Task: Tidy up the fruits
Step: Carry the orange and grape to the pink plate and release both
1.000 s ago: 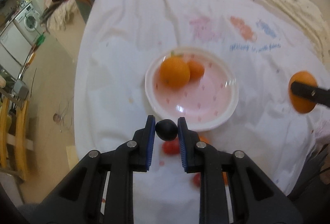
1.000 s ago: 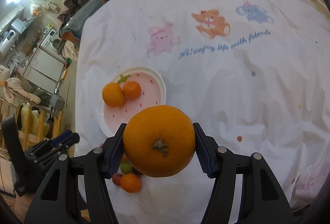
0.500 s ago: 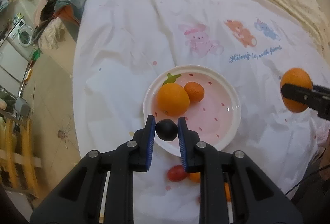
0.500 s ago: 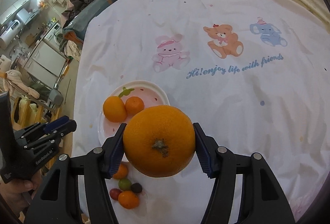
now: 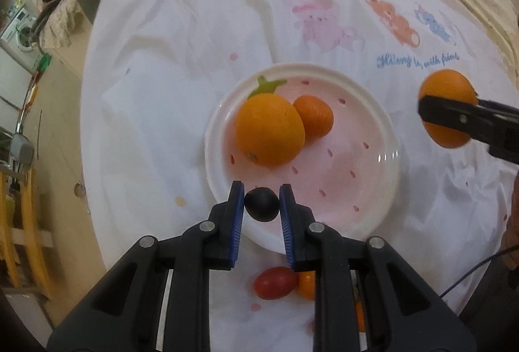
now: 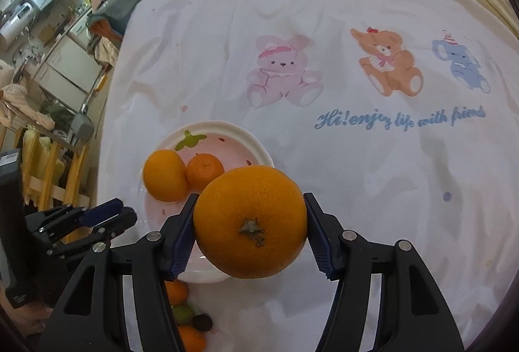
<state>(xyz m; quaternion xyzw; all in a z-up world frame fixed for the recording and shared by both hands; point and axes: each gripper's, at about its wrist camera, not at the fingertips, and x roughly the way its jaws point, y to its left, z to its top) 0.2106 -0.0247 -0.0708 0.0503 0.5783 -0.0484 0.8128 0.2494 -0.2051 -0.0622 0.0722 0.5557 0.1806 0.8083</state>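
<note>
Over a pink-and-white plate [image 5: 386, 138] on the cartoon-print cloth [image 6: 356, 183], my left gripper [image 5: 262, 204] pinches a small dark fruit [image 5: 261, 204] above the near rim, while my right gripper [image 6: 250, 227] clamps a large orange [image 6: 250, 222] just beside the plate. Two oranges, one bigger [image 5: 269, 134] and one smaller [image 5: 314, 116], sit touching on the plate. Near its front edge, a red tomato [image 5: 275, 283] and other small fruits lie on the cloth.

I count one plate [image 5: 386, 138] and three oranges: a big one [image 5: 269, 133] and a small one [image 5: 314, 120] on it, another [image 6: 251, 220] between fingers. I see one dark round fruit [image 5: 261, 204], one red tomato [image 5: 275, 283] and three printed animals on the sheet [image 6: 356, 11].
</note>
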